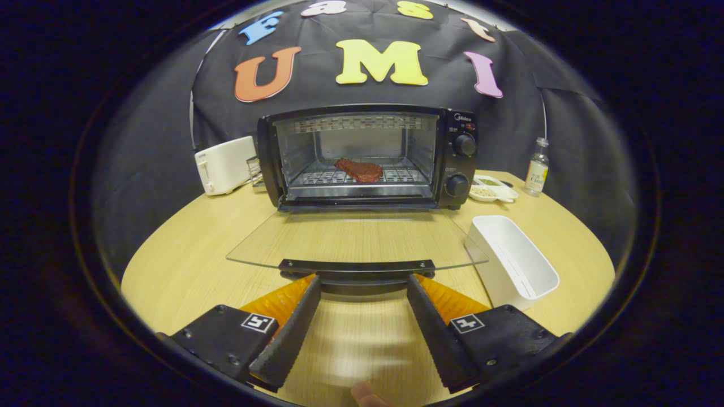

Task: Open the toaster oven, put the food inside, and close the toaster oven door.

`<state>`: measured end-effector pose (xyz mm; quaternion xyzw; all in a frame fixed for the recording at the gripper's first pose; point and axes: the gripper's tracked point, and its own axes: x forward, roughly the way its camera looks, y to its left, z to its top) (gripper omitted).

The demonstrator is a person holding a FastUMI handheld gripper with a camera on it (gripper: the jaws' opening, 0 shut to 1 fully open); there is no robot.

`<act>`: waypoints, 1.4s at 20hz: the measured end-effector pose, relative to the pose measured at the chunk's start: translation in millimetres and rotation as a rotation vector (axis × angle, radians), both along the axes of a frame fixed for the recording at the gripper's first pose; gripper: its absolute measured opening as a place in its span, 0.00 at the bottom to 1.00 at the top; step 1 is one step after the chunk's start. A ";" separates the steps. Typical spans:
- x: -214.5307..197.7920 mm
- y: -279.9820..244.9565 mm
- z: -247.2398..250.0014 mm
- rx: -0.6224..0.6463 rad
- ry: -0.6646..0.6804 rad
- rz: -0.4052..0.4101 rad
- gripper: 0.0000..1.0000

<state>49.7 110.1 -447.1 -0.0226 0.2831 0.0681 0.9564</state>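
Note:
A black toaster oven (367,155) stands at the back of the wooden table with its glass door (356,237) folded flat down toward me. A red-brown piece of meat (358,169) lies on the wire rack inside. The door's black handle (357,270) runs along its near edge. My gripper (363,282) is open, its two fingertips right at the handle, one near each side of the handle's middle. Nothing is pressed between the fingers.
An empty white rectangular bin (512,260) lies to the right of the door. A white toaster (225,164) stands left of the oven. A small dish of food (491,189) and a little bottle (537,168) sit at the back right. A fingertip (366,394) shows below the fingers.

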 end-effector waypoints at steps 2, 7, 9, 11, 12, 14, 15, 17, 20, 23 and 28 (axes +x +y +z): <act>1.2 1.8 7.2 0.001 -0.015 -0.001 0.98; 3.7 5.4 25.6 0.004 -0.040 -0.001 0.97; 6.5 6.8 36.3 -0.006 -0.071 0.008 0.97; 11.4 7.8 46.2 -0.010 -0.095 0.014 0.97; 12.7 8.5 50.4 -0.009 -0.100 0.015 0.97; 16.3 10.4 60.3 -0.002 -0.111 0.015 0.96; 18.0 11.9 65.5 0.002 -0.119 0.016 0.96; 22.9 14.1 75.8 0.011 -0.137 0.016 0.96; 31.5 18.2 92.7 0.010 -0.173 0.019 0.96; 46.5 22.7 110.5 -0.010 -0.245 0.034 0.97; 78.8 33.3 137.2 -0.045 -0.311 0.074 0.97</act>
